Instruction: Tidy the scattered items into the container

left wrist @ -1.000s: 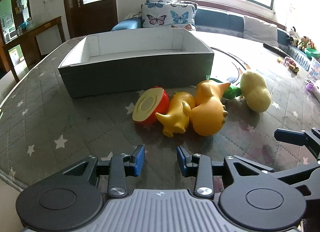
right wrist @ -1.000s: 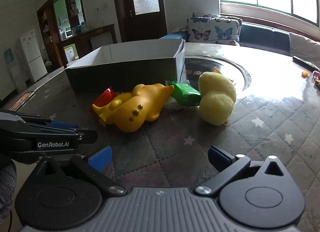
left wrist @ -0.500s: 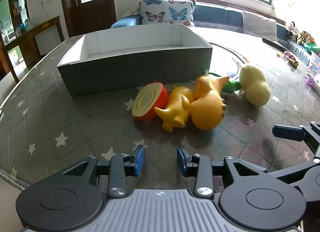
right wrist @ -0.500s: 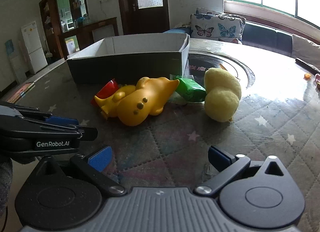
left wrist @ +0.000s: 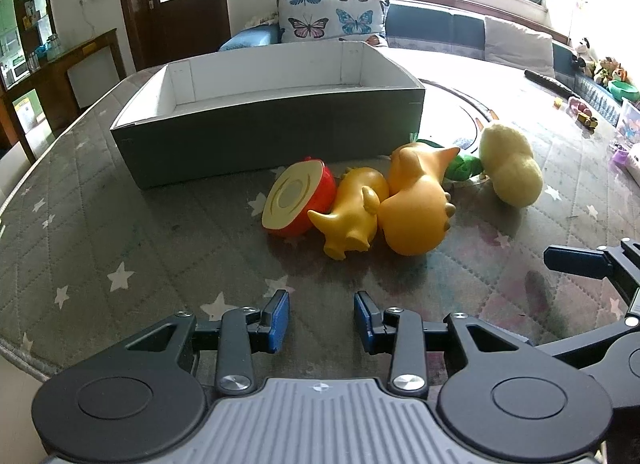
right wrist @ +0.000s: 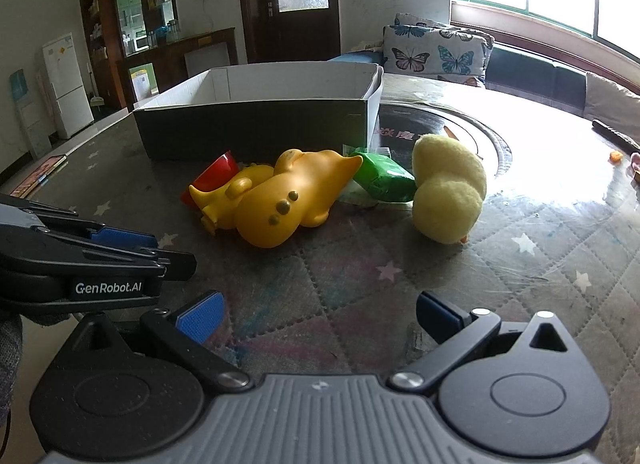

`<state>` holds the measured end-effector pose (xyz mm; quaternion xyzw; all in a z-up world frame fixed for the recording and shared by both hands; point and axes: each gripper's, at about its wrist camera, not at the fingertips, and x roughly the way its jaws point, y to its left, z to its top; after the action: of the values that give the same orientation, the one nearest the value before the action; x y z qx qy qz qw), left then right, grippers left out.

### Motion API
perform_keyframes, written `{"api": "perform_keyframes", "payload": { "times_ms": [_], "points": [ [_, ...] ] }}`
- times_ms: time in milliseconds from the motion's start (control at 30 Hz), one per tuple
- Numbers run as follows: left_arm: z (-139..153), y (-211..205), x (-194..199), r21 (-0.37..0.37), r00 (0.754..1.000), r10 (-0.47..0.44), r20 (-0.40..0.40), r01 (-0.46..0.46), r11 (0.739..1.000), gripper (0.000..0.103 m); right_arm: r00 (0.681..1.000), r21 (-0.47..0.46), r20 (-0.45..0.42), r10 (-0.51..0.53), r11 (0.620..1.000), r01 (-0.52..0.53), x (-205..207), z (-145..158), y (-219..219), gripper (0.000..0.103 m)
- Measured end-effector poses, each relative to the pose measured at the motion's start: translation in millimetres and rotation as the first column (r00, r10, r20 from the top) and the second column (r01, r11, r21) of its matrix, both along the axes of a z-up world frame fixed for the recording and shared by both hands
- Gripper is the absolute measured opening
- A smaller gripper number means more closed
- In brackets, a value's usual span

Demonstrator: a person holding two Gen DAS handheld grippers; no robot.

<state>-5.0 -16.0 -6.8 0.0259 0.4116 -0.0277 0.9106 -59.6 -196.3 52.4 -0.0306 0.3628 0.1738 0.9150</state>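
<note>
"GenRobot.AI" on left claw (right wrist: 120,248), narrowly parted; right claw (right wrist: 318,314) wide, both empty.

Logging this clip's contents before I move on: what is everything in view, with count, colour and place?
box: 1, dark outside, white inside, behind the toys
apple half: 1, red, leftmost toy
pig: 1, yellow, touching apple half
big toy: 1, orange-yellow, right of pig
green packet: 1, between big toy and duck
duck: 1, pale yellow plush, rightmost
table: 1, grey quilted star cover
left gripper: 1, blue pads, open, empty
right gripper: 1, blue pads, open, empty
</note>
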Motion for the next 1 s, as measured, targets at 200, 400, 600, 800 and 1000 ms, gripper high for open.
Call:
{"api": "perform_keyframes", "payload": {
  "times_ms": [200, 400, 600, 800, 1000],
  "points": [
    [0, 0, 2, 0.002, 1.0, -0.004, -0.004, 0.004, 1.0, 0.038, 1.0, -0.003, -0.002, 0.006, 1.0, -0.006, 2, 0, 2, 0.103],
    [0, 0, 5, 0.004, 1.0, -0.006, -0.007, 0.006, 1.0, 0.038, 1.0, -0.006, -0.004, 0.017, 1.0, -0.017, 5, -1, 5, 0.103],
    [0, 0, 8, 0.006, 1.0, -0.01, -0.011, 0.01, 1.0, 0.038, 1.0, -0.009, -0.006, 0.021, 1.0, -0.021, 9, -1, 7, 0.103],
    [0, 1, 11, 0.006, 1.0, -0.01, -0.014, 0.01, 1.0, 0.039, 1.0, -0.012, -0.009, 0.027, 1.0, -0.027, 12, 0, 9, 0.103],
    [0, 1, 16, 0.008, 1.0, -0.01, -0.018, 0.01, 1.0, 0.039, 0.999, -0.01, -0.011, 0.03, 0.999, -0.031, 17, 0, 9, 0.103]
  ]
}}
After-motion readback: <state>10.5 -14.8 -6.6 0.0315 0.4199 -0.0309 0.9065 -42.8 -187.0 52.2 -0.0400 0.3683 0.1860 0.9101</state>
